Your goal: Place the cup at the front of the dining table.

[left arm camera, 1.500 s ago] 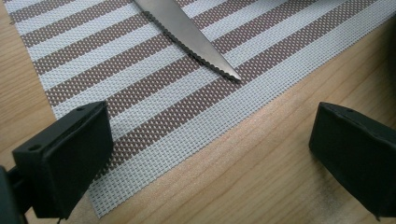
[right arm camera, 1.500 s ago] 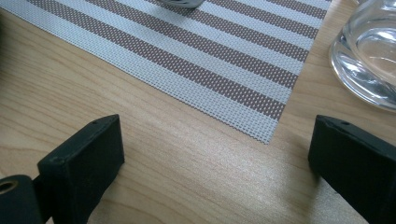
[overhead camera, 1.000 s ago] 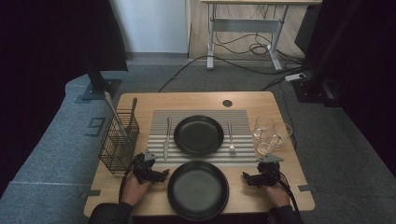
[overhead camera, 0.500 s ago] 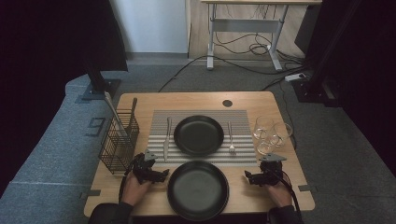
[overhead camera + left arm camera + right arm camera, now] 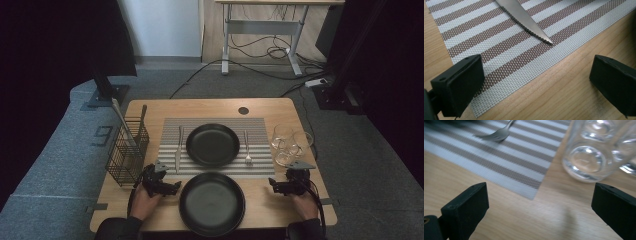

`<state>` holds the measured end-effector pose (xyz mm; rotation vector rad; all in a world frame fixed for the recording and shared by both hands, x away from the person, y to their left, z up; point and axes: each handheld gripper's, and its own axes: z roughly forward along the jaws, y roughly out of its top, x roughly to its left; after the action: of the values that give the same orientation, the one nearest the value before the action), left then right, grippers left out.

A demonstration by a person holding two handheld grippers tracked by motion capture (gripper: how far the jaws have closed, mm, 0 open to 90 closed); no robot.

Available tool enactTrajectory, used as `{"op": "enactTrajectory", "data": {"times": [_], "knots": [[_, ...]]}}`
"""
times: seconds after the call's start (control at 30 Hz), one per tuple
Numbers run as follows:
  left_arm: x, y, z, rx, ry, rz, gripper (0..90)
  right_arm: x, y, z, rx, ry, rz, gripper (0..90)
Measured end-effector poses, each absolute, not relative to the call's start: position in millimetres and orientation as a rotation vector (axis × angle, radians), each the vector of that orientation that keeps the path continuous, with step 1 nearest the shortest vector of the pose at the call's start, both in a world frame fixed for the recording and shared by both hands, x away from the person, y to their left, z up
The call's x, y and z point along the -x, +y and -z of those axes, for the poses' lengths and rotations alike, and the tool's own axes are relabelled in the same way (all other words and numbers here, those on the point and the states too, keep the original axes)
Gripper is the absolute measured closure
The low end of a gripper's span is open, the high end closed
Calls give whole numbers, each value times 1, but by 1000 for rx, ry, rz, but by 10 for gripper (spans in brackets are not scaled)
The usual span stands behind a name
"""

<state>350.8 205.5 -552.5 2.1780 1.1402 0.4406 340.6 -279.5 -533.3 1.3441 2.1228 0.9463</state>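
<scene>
On the tabletop (image 5: 150,112), both claws sit low and wide, flanking the near plate (image 5: 212,203).

Compared with a second ago, I see almost no change: my right claw (image 5: 278,186) has crept slightly nearer the tabletop's right front corner, while the left claw (image 5: 169,187) stays put by the mat (image 5: 260,125) corner. Nothing is gripped; both sets of jaws stand wide apart. Left gripper view: the knife (image 5: 524,17) tip lies on the mat just ahead of the left claw (image 5: 536,82). Right gripper view: the right claw (image 5: 539,212) faces bare wood, a glass (image 5: 589,152) just ahead to one side, the fork (image 5: 499,133) farther off. I judge the work has not started yet; knife and glass look like the nearest picks.
</scene>
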Motion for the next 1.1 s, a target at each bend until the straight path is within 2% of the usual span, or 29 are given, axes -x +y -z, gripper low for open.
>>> {"op": "enactTrajectory", "data": {"times": [0.43, 0.87, 1.1], "knots": [[-351, 205, 553, -2175, 1146, -443, 0, -361, -304, 519, -1468, 2022, -938, 8], [-351, 205, 552, -2174, 1149, -444, 0, -393, -304, 512, -1511, 1967, -913, 14], [-351, 205, 553, -2173, 1150, -444, 0, -405, -298, 514, -1536, 1966, -910, 79]]}}
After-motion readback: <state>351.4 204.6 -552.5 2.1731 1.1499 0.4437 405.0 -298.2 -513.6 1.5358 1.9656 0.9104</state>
